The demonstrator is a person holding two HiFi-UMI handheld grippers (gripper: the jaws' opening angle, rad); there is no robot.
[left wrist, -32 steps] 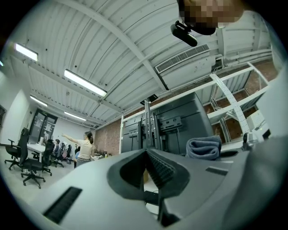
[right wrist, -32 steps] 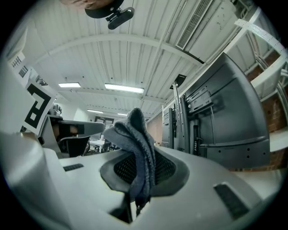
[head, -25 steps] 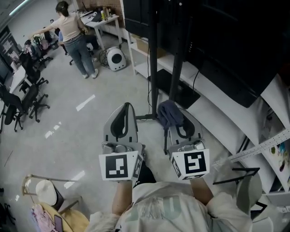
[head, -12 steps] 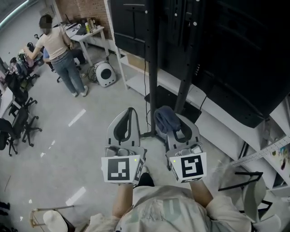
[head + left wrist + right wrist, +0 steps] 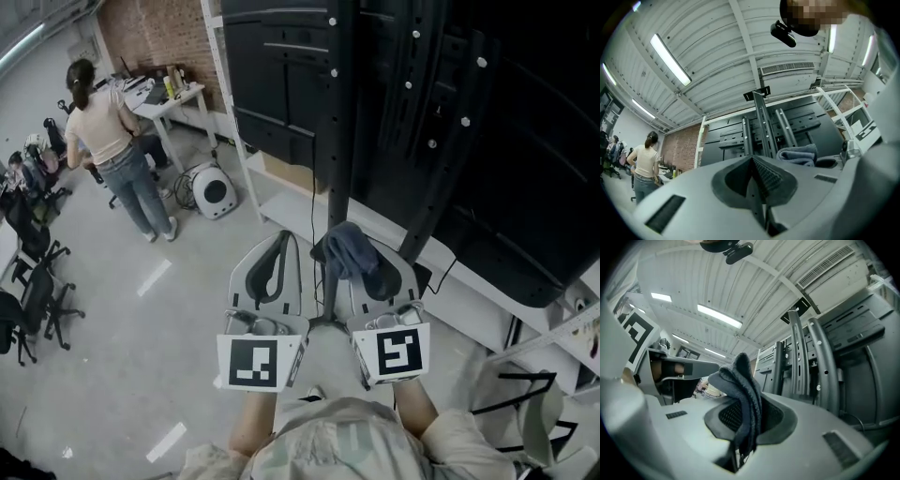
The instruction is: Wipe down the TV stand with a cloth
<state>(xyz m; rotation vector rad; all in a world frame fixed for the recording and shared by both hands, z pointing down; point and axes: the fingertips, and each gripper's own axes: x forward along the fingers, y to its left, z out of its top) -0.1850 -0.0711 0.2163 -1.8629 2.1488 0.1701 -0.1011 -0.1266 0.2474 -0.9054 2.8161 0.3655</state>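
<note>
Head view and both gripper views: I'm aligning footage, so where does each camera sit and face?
Head view: on the person's head, facing steeply down at floor and TV stand; shows forearms, left gripper, right gripper.
Left gripper view: on the left gripper, facing up along its shut, empty jaws toward TV stand and ceiling.
Right gripper view: on the right gripper, facing up along jaws shut on the cloth.
Shared: all three show the TV stand and cloth.
</note>
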